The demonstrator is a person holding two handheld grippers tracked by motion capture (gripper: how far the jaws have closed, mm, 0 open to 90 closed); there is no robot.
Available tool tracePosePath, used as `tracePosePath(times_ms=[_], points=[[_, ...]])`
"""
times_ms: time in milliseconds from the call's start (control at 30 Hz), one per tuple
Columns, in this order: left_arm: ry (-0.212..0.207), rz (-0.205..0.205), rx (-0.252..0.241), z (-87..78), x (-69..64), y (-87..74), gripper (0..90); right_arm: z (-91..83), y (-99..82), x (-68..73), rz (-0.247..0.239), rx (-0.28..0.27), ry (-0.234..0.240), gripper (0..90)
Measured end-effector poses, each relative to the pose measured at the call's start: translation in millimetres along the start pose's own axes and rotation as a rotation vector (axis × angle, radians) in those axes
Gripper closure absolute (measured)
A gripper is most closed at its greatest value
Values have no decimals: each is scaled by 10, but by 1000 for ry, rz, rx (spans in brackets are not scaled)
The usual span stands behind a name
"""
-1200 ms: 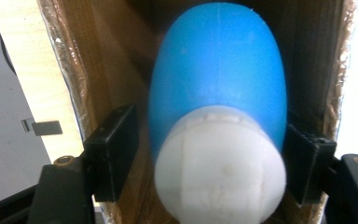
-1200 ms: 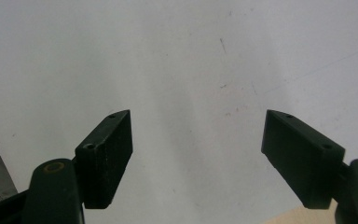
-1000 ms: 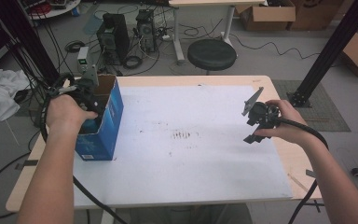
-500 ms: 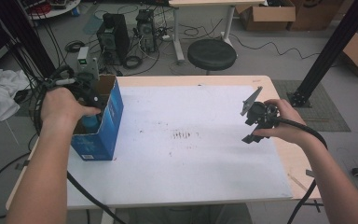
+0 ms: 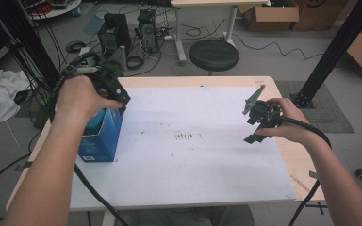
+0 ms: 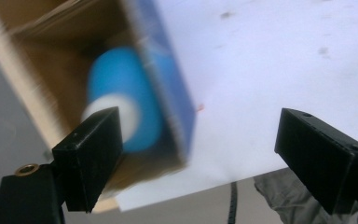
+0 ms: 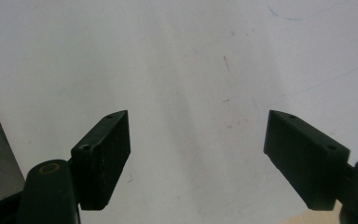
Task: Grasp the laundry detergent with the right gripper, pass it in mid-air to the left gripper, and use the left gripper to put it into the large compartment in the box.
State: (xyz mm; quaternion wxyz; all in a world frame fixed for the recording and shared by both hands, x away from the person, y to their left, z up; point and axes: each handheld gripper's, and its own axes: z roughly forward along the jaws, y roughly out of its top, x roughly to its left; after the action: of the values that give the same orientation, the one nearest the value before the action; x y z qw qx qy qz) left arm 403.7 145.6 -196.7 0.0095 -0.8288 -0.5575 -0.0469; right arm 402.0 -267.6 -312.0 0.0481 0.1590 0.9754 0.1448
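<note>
High view: the left hand-held gripper (image 5: 115, 92) is held over a blue box (image 5: 101, 136), jaws spread wide and empty. Just below it a blue can (image 6: 121, 93) is seen lying inside the box. Well apart, the right hand-held gripper (image 5: 257, 120) is held wide open, empty, over the white tabletop (image 5: 193, 160).

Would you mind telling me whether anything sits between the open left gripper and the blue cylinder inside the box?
Partly. The blue box's side wall stands between the left gripper's open jaws, so one jaw is over the box's open top near the blue cylinder and the other is outside, over the white table sheet.
</note>
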Motion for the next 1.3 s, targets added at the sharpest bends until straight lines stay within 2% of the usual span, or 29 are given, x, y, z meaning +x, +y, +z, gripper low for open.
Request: tracePosePath(times_ms=[267,367,500,700,1300], points=[[-41,180,-46,76,-556,253,150,-8,31,-2,-6,9,10,226],[-56,217,-63,145,-717,331,143,-9,46,-1,-6,10,12,225],[-90,259,-68,244,-857,406,145,-29,61,-3,-7,10,11,225],[-105,272,-57,318,-911,451,146,-69,66,-7,-8,10,6,224],[-109,274,-65,296,-902,424,152,-90,46,-4,-5,8,4,224]])
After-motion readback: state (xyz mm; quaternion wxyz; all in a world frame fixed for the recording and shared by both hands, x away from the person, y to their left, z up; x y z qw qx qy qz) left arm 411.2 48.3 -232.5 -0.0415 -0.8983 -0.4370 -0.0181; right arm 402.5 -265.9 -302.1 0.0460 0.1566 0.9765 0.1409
